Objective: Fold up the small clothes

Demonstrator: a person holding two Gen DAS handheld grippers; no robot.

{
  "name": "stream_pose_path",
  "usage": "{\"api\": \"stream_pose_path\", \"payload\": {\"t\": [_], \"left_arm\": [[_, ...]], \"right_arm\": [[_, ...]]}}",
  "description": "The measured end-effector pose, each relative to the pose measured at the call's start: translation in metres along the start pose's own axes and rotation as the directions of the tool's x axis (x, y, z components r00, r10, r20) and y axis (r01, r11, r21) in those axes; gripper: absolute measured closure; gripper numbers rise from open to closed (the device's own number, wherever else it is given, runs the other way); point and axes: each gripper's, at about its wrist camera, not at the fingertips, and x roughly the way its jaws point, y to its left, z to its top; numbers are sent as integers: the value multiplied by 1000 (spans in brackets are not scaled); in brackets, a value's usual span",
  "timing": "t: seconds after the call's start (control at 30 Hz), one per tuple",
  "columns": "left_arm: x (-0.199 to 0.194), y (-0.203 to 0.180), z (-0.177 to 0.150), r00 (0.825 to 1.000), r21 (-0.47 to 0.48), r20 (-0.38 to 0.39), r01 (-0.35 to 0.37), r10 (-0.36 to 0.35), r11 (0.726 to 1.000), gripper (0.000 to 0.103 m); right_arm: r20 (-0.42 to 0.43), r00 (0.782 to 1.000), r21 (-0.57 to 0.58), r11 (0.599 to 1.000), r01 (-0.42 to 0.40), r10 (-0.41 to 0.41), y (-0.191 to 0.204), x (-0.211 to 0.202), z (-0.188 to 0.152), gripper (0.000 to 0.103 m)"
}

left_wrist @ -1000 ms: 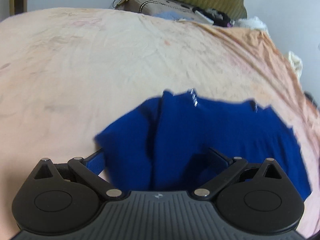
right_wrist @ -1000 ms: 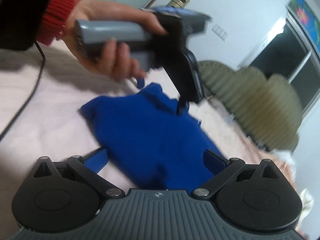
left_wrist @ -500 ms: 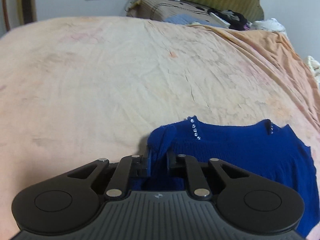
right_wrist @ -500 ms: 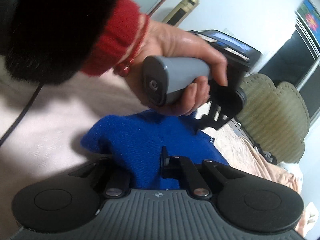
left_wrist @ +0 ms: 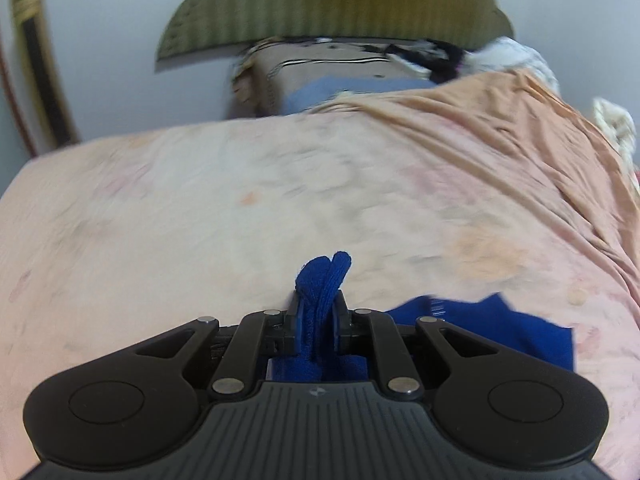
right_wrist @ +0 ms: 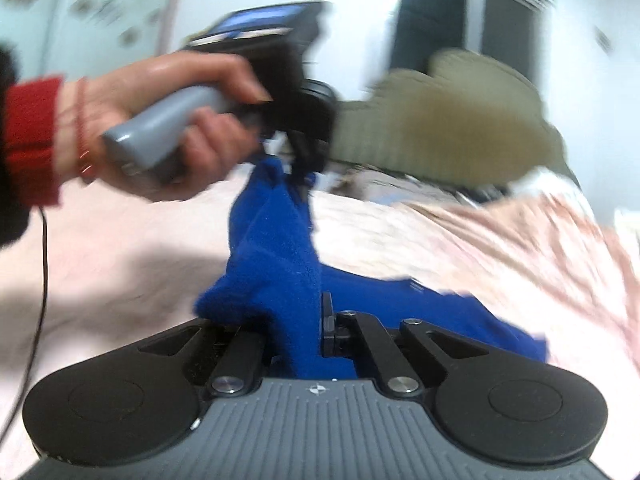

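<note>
A small blue knit garment [right_wrist: 276, 256] is lifted off the peach bedsheet [left_wrist: 280, 200] at one edge, the rest trailing on the bed [left_wrist: 500, 328]. My left gripper [left_wrist: 318, 312] is shut on a bunched fold of the blue garment [left_wrist: 322, 280] that sticks up between its pads. My right gripper [right_wrist: 298, 320] is shut on another part of the same edge; cloth covers its left finger. In the right wrist view a hand [right_wrist: 168, 120] with a red cuff holds the left gripper [right_wrist: 300, 168], which pinches the garment's top.
A green padded headboard [left_wrist: 332, 4] stands at the far end of the bed, with a striped pillow [left_wrist: 320, 76] and piled clothes [left_wrist: 500, 56] below it. A thin black cable [right_wrist: 40, 280] runs over the sheet at left. White cloth [left_wrist: 612, 124] lies at the right edge.
Both grippers went from open over the flat garment to shut on its near edge. They have since lifted and carried that edge up and toward the headboard.
</note>
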Motion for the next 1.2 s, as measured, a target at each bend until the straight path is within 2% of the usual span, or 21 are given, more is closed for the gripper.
{"api": "stream_pose_path", "payload": {"t": [0.13,0.3,0.4,0.5,0.57,0.63,0.67,0.7,0.73,0.77,0.8,0.83,0.9,1.03,1.2], "left_arm": [[24,-74,3,999,88,-29,42,-39,995,91],[67,-151,-14,998,224,-62,31,-17,974,91],[89,-176,-24,995,246,-92,54,-33,968,91],[95,-191,-28,995,275,-83,80,-59,958,90],[96,-198,-29,994,305,-84,95,-72,948,87],[91,-198,-25,993,304,-75,109,-90,946,81],[87,-194,-22,992,288,-65,124,-110,950,78],[81,-188,-17,989,263,-49,147,-139,954,71],[74,-181,-12,984,234,-31,177,-175,956,52],[66,-174,-6,980,208,-11,196,-198,958,38],[57,-167,-2,979,184,22,196,-204,963,15],[47,-159,1,979,167,65,183,-196,969,10],[28,-144,2,979,164,114,149,-169,975,10],[7,-110,-27,988,198,116,80,-104,977,10],[-4,-77,-93,994,256,108,-22,-6,966,10]], "right_arm": [[-18,999,214,976,42,-40,-69,-10,-20,99],[-75,996,442,894,75,-46,-128,-8,-59,99],[-109,994,553,829,76,-18,-150,-3,-85,99],[-124,992,635,769,74,7,-169,1,-103,99],[-128,992,654,752,80,6,-173,2,-110,99],[-138,990,665,744,73,27,-187,15,-110,96],[-150,988,672,737,70,43,-189,14,-113,81],[-154,987,686,725,66,56,-190,12,-116,81],[-148,987,700,712,55,70,-192,10,-118,80],[-142,987,712,701,47,78,-192,5,-116,74],[-134,987,730,683,40,85,-194,3,-118,73],[-126,988,745,666,33,91,-197,2,-116,73],[-109,989,774,633,19,103,-202,3,-118,71],[-58,991,831,556,-21,123,-214,2,-121,56],[-35,992,877,479,-29,124,-223,1,-128,58]]}}
